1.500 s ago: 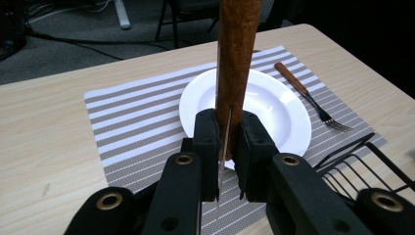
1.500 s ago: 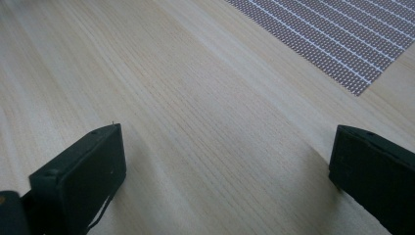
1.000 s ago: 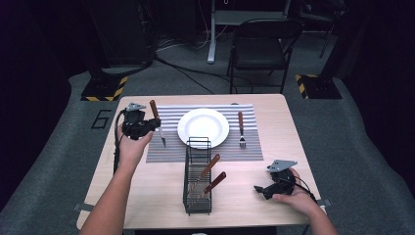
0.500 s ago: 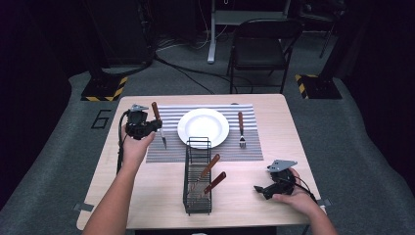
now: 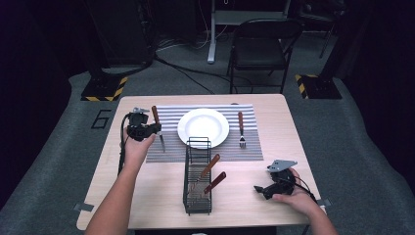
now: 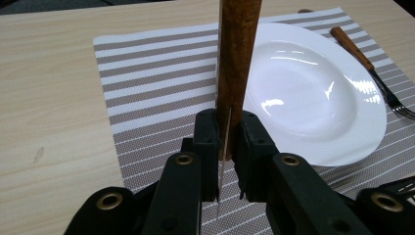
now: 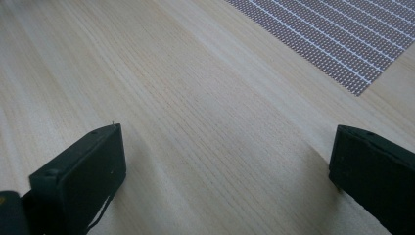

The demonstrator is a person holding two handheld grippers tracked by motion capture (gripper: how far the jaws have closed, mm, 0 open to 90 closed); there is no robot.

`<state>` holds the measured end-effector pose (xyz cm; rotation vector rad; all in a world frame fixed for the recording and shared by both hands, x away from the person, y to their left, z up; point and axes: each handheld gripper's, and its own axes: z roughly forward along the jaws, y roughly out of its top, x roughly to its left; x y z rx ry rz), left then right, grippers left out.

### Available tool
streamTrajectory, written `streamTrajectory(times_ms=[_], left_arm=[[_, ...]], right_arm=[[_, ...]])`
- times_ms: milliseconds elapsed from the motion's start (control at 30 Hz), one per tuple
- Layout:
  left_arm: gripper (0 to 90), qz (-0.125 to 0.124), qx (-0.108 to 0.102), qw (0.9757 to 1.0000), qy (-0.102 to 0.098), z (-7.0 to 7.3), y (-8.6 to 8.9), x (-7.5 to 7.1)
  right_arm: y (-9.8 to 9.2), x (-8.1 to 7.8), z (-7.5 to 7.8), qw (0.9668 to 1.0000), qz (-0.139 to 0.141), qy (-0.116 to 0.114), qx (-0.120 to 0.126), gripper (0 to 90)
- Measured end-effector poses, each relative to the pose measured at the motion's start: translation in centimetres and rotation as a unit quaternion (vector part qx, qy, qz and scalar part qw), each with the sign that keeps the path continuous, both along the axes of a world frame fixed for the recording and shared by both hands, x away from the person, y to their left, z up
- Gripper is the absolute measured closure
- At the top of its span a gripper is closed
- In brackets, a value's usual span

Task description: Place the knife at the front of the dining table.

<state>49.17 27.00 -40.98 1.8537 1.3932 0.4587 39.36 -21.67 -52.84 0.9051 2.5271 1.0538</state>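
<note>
Left gripper, forearm stretched forward, pinches a wooden-handled knife in its fingers over the striped placemat just left of the plate; right gripper rests on the surface, fingers spread.

The bench is pale, light-grained wood, and on it lies a placemat striped in grey-brown and white under a plain glossy white plate. The knife has a reddish-brown wooden handle and a silvery blade, as does the fork, and both grippers, the left gripper and the right gripper, are matt black. The wire basket looks black, with what seem to be two more brown-handled utensils inside.
</note>
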Motion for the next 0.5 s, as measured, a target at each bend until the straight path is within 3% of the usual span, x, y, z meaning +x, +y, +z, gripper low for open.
streamTrajectory(times_ms=[200, 500], left_arm=[[80.2, 0.0, 0.01, 0.9999, 0.011, -0.5, 0.3, 0.3], [80.2, 0.012, -0.001, 0.9999, 0.009, -1.1, 0.2, 1.1]], right_arm=[[0.0, 0.0, 0.0, 1.0, 0.0, 0.0, 0.0, 0.0], [0.0, 0.0, 0.0, 1.0, 0.001, -0.001, 0.0, 0.0]])
